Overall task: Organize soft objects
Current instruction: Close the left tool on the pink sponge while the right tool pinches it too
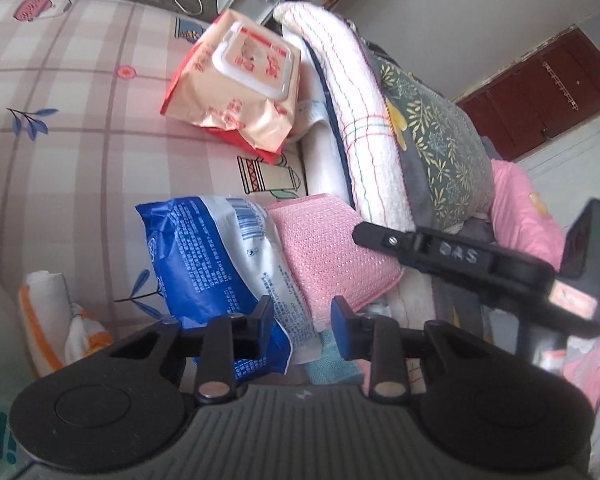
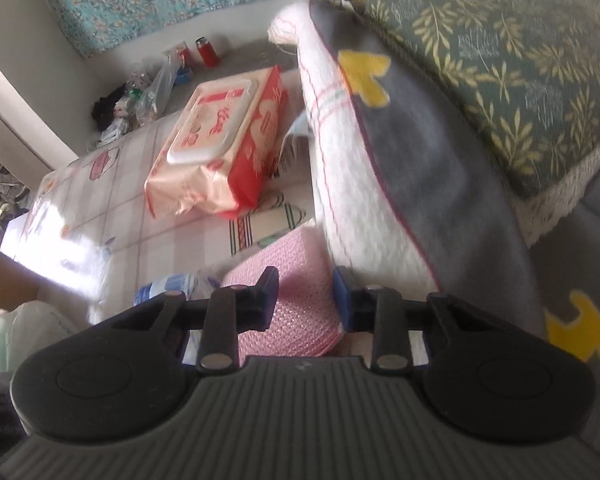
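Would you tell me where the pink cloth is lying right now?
The pink cloth lies on the bed between the blue pack and the white towel, under the right gripper.

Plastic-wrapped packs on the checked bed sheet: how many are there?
2. The orange-red wet-wipe pack with a white flip lid lies farther back; the blue-and-white plastic pack lies beside the pink textured cloth. Others may be hidden.

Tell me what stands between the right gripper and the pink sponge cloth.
Nothing visible does. The right gripper is open with the pink sponge cloth showing directly in the gap between its fingers; the white towel only flanks it on the right, and the blue pack on the left.
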The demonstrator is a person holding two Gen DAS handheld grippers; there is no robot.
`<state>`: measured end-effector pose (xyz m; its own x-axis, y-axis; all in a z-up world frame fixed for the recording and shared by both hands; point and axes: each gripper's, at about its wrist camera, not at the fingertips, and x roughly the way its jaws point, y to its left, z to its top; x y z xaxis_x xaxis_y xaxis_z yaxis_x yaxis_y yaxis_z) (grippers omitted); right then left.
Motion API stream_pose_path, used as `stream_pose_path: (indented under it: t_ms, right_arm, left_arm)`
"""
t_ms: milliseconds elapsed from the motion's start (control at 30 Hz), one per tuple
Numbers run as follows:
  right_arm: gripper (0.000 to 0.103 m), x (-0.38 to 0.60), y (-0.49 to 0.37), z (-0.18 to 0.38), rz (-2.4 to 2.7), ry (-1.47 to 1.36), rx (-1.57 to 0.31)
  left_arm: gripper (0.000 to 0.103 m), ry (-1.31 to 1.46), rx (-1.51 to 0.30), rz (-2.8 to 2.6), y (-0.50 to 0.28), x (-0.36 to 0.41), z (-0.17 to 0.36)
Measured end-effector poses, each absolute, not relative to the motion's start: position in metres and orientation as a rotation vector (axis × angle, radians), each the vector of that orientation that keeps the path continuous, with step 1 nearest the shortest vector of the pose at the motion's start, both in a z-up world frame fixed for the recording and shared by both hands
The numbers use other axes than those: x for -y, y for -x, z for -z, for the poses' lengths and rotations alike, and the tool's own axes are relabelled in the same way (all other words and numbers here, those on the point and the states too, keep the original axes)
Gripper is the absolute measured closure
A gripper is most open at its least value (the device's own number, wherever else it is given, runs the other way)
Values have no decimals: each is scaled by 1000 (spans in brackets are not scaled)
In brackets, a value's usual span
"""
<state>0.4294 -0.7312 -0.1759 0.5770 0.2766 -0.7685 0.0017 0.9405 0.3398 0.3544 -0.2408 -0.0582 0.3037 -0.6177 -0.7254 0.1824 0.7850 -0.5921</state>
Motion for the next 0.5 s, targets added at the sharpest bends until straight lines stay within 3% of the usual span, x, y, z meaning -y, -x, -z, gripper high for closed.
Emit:
stream_pose_path:
  t_ms: [233, 500]
  right_arm:
    - [78, 745, -403, 175, -204, -398, -959]
    - [76, 759, -407, 188, -211, -501, -989]
  left_arm:
    - [57, 449, -1147, 593, -361, 247, 61]
    - [56, 475, -1204, 592, -373, 259, 68]
